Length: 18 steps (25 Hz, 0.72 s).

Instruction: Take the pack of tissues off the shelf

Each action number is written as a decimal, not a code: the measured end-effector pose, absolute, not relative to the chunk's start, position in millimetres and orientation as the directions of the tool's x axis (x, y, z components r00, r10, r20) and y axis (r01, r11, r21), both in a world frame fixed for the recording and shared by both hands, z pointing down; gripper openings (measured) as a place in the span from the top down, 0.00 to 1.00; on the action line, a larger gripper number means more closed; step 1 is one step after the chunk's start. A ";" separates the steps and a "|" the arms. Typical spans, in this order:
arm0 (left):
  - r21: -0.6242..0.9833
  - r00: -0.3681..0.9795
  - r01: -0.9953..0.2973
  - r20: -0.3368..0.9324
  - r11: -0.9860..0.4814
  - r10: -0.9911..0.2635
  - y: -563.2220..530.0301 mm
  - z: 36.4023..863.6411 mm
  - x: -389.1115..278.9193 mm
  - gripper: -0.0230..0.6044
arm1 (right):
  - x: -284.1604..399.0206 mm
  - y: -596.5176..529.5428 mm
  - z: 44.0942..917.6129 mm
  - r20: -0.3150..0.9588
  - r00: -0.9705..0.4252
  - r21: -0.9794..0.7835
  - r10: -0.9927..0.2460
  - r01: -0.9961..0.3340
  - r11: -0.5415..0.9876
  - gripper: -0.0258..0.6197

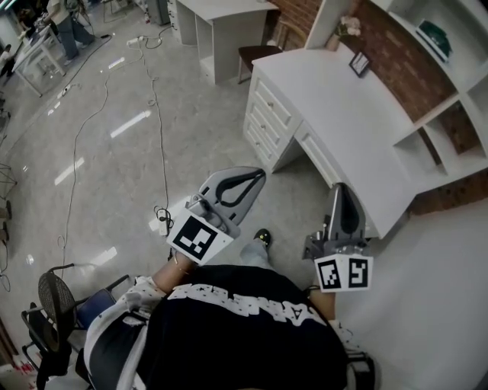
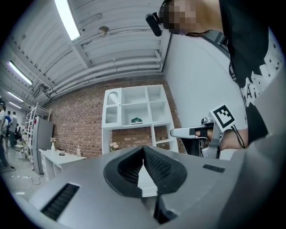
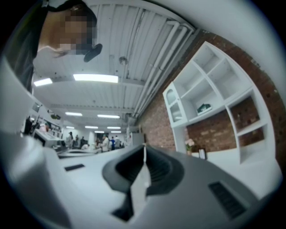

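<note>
The pack of tissues point(image 1: 435, 34) is a small green packet lying in a middle compartment of the white wall shelf point(image 1: 427, 126) above the desk. The left gripper view shows the tissues point(image 2: 136, 120) far off, and the right gripper view shows the tissues point(image 3: 204, 107) high at the right. My left gripper point(image 1: 259, 174) is held in front of the person's chest, shut and empty, well short of the shelf. My right gripper point(image 1: 339, 187) is beside it, just off the desk's near corner, its jaws also shut on nothing. Both point toward the brick wall.
A white desk point(image 1: 335, 99) with drawers stands under the shelf, carrying a picture frame point(image 1: 359, 64) and a small vase of flowers point(image 1: 349, 27). A brown chair point(image 1: 255, 53) and another white table point(image 1: 221, 15) are beyond. Cables point(image 1: 156, 114) cross the floor; a fan point(image 1: 57, 297) stands behind left.
</note>
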<state>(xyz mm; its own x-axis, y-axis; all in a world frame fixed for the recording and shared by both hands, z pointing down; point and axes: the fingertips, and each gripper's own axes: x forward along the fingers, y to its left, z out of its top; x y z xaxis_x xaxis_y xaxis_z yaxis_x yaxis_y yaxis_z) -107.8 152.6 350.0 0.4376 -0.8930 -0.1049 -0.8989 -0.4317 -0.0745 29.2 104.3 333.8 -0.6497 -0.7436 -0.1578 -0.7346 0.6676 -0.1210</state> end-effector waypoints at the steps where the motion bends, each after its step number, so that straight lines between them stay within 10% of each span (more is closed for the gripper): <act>1: -0.077 0.437 -0.899 -0.103 -0.431 -0.893 145.0 350.3 -106.0 0.91 | 31.2 95.9 334.6 -0.155 -0.650 -0.124 -0.744 -0.734 0.667 0.91; 18: -0.090 0.415 -0.908 -0.086 -0.408 -0.906 52.2 334.7 -65.4 0.91 | 66.7 3.2 336.5 -0.161 -0.669 -0.160 -0.726 -0.708 0.688 0.91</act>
